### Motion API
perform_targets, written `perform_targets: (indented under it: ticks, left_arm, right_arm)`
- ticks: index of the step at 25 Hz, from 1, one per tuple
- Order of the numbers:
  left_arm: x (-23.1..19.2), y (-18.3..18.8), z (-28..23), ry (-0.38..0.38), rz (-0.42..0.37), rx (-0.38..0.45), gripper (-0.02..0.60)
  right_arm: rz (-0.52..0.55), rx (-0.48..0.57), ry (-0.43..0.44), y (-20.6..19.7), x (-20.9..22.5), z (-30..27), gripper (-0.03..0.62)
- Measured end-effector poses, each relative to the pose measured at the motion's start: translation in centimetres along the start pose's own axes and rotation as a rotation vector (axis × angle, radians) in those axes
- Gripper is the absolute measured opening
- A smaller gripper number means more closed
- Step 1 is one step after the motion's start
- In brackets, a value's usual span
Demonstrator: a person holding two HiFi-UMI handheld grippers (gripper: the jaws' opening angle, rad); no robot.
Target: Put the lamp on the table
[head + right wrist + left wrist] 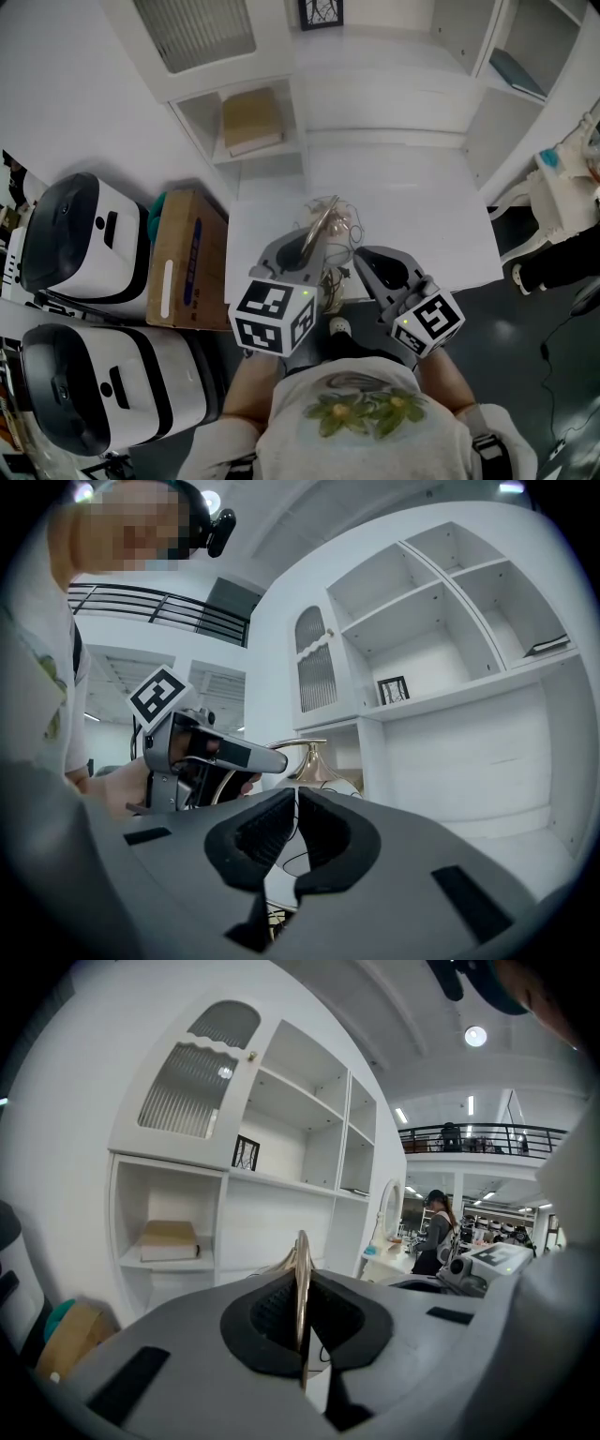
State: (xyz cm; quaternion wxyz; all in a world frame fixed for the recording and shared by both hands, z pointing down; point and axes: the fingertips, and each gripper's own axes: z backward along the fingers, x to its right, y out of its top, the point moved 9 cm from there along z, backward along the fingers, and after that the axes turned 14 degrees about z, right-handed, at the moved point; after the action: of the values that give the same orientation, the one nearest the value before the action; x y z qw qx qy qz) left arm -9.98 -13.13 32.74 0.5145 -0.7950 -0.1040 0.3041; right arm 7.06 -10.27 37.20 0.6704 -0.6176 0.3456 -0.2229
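From your head view, the white cabinet (375, 94) has an open compartment with a tan book (251, 120) lying flat in it. A shelf higher up carries a small framed picture (321, 13), and a side shelf at the right holds a flat book (514, 73). A cardboard box (183, 262) stands closed against the left edge of the white surface (422, 216). The lamp (323, 223) sits over the near edge of that surface, just ahead of your left tongs (305, 246) and right tongs (380, 267). You cannot tell from here whether its base touches down.

In your left gripper view, the left tongs (302, 1321) are pinching the lamp (302, 1269) by a thin brass-coloured bar that stands upright between the pads. Beyond them the tan book (169, 1239) lies in its compartment and the framed picture (246, 1153) stands on the shelf above.

In your right gripper view, the right tongs (296, 832) are pressed almost together with nothing gripped between them. Just past them the lamp (314, 761) shows a flared brass cap, a curved brass arm, a pale rounded shade and a thin cable. Your left tongs (253, 758) reach the arm from the left.
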Motion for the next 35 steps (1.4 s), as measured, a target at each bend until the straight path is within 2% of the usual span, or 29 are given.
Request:
perform_targets:
  ticks: [35]
  left_arm:
    - [-4.9,3.0,-7.9,0.01,0.017,0.003,0.026]
  right_arm:
    - [-0.007,-0.02,0.065,-2.7,7.3,-7.1,0.034]
